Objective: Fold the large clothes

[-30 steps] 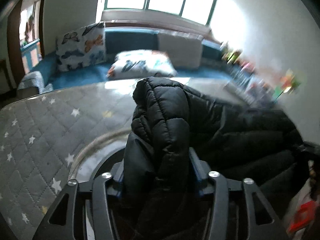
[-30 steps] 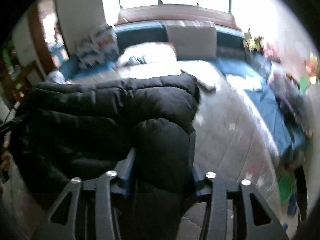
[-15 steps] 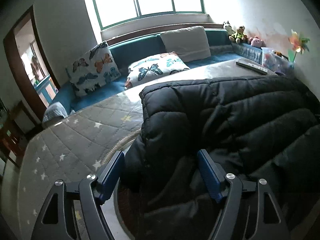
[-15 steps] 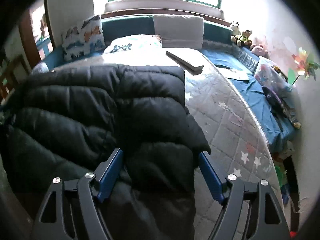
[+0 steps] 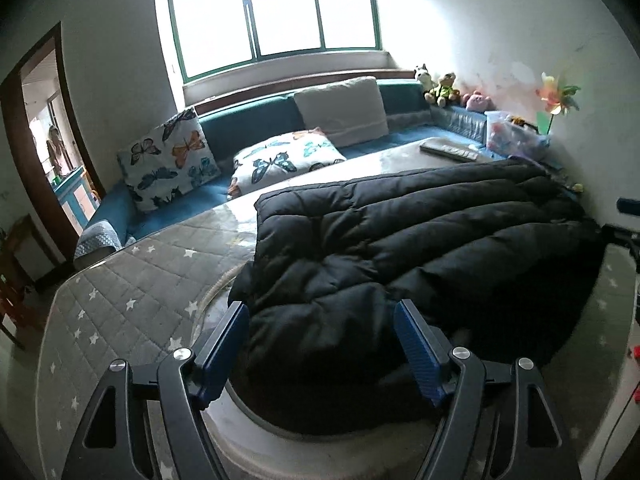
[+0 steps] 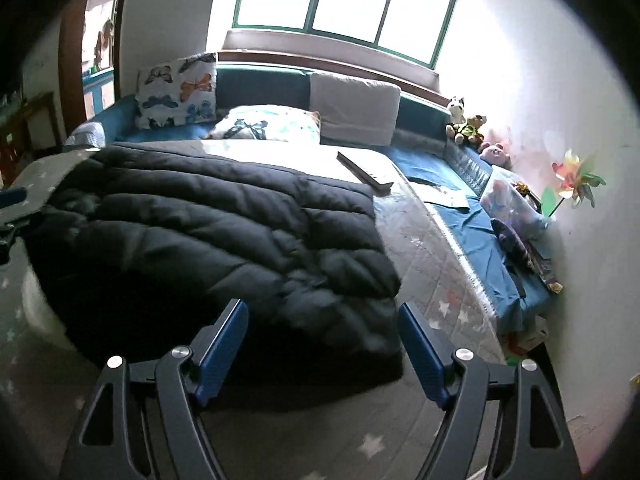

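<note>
My left tool point(image 5: 320, 344) has its blue pads spread apart, gripping nothing; the near left corner of the black puffer jacket point(image 5: 400, 248) bulges up between and just beyond them. My right tool point(image 6: 322, 338) is spread wide too, and the jacket's near right corner point(image 6: 224, 232) lies just ahead of its pads, whether touching I cannot tell. The jacket lies folded and flat across the grey star-quilted bed point(image 5: 132, 288). Beyond it, a remote point(image 6: 364, 172) rests on the bed, then butterfly cushions point(image 5: 168, 160) against the teal backrest under the window point(image 5: 276, 12).
</note>
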`<state>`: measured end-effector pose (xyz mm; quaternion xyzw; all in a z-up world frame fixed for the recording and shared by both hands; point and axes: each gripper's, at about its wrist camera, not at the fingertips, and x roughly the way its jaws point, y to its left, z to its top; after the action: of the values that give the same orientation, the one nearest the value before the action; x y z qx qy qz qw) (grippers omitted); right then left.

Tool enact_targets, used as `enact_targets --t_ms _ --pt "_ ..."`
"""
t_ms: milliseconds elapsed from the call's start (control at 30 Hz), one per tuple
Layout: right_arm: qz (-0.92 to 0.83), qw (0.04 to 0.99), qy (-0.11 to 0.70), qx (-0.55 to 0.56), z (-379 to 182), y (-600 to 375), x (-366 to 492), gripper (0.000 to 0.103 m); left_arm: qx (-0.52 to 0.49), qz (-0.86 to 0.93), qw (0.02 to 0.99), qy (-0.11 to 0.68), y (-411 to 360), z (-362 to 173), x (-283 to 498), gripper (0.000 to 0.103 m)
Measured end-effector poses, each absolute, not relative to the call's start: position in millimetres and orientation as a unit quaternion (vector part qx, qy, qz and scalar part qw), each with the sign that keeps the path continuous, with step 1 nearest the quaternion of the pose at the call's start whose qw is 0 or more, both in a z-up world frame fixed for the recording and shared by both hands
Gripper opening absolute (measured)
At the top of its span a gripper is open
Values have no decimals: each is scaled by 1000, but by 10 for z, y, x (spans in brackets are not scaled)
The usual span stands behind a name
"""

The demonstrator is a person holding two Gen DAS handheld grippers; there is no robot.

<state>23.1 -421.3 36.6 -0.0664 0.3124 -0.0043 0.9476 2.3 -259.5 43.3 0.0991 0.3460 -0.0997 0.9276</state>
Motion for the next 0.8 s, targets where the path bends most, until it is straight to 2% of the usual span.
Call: enact_targets --t_ms 200,800 --pt "41 951 306 -10 355 -4010 -19 84 93 -103 930 342 -2640 622 -513 87" --pt "36 960 276 37 215 -3575 -585 84 38 -94 930 353 -2418 750 -1160 88"
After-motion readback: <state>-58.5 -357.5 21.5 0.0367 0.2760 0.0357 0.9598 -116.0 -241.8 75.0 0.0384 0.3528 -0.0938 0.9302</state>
